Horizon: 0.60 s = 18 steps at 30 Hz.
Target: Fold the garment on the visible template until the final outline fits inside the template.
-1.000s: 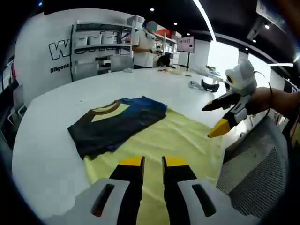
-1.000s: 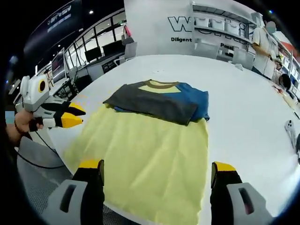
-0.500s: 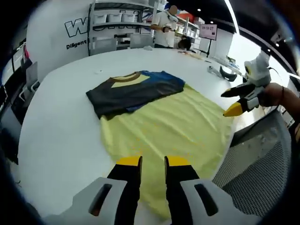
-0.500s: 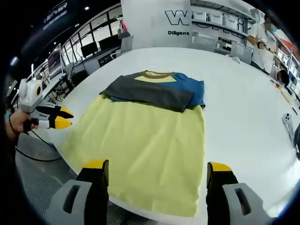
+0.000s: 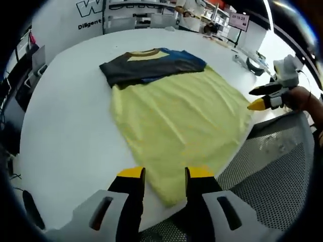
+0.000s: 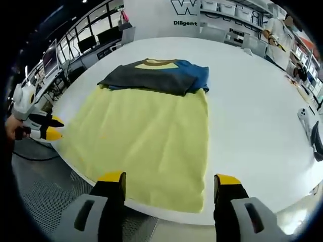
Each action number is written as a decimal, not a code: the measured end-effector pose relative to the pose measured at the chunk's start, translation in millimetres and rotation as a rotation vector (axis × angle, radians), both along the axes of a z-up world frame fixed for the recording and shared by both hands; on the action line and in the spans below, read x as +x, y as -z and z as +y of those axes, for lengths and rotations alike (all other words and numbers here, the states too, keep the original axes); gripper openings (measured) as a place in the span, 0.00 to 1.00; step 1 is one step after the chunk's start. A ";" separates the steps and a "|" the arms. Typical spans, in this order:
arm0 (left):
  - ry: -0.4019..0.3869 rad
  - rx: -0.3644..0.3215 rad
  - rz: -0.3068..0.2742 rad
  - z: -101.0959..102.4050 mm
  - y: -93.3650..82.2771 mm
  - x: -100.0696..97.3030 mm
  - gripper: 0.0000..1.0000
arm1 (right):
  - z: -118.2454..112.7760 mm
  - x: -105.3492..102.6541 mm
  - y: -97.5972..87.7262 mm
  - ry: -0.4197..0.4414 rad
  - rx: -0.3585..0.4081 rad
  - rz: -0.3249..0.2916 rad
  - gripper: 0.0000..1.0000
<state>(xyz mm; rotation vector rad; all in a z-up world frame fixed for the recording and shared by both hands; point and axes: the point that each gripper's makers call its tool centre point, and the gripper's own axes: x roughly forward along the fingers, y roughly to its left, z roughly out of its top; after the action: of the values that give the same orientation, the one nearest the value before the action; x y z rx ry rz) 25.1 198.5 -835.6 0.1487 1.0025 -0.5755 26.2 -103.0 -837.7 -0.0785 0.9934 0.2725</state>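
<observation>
A folded dark grey and blue garment with a brown neckband lies across the far end of a yellow rectangular sheet on the white table. My left gripper hovers over the sheet's near corner at the table edge, jaws slightly apart and empty. In the right gripper view the garment sits beyond the yellow sheet. My right gripper hangs open above the sheet's near edge, holding nothing. The left gripper is off the sheet's left side; the right gripper is off its right side.
The round table edge drops to a metal grate floor. A white object and a dark object lie at the table's far right. A person stands by shelves behind the table.
Both cameras have pulled back and up toward the near table edge, so the whole yellow sheet now shows. My left jaws stand a little wider apart. The garment has not moved.
</observation>
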 end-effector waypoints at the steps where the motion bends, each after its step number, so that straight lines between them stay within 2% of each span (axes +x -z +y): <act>1: -0.005 0.002 0.010 0.7 0.6 -2.2 0.28 | -0.4 -0.7 0.6 -0.001 -0.001 0.003 0.66; 5: -0.055 -0.009 0.033 2.6 3.4 -8.6 0.26 | -5.0 -5.6 4.8 0.015 -0.004 0.020 0.62; 9: -0.065 -0.015 0.039 1.9 8.0 -11.2 0.25 | -9.2 -11.0 9.8 0.030 -0.012 0.047 0.56; 10: -0.073 -0.019 0.049 2.3 8.6 -13.1 0.25 | -11.9 -15.3 13.4 0.033 -0.025 0.074 0.54; 15: -0.101 -0.018 0.058 7.1 11.1 -16.2 0.24 | -16.1 -18.8 16.8 0.055 -0.017 0.088 0.46; 18: -0.133 -0.016 0.064 11.3 12.3 -19.2 0.20 | -15.9 -21.8 18.3 0.058 -0.008 0.103 0.45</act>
<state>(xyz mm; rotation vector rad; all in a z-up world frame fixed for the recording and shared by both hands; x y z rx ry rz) 6.0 209.7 -847.8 0.0491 1.0609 -0.4689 4.4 -118.9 -856.0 -0.0429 1.0976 0.2210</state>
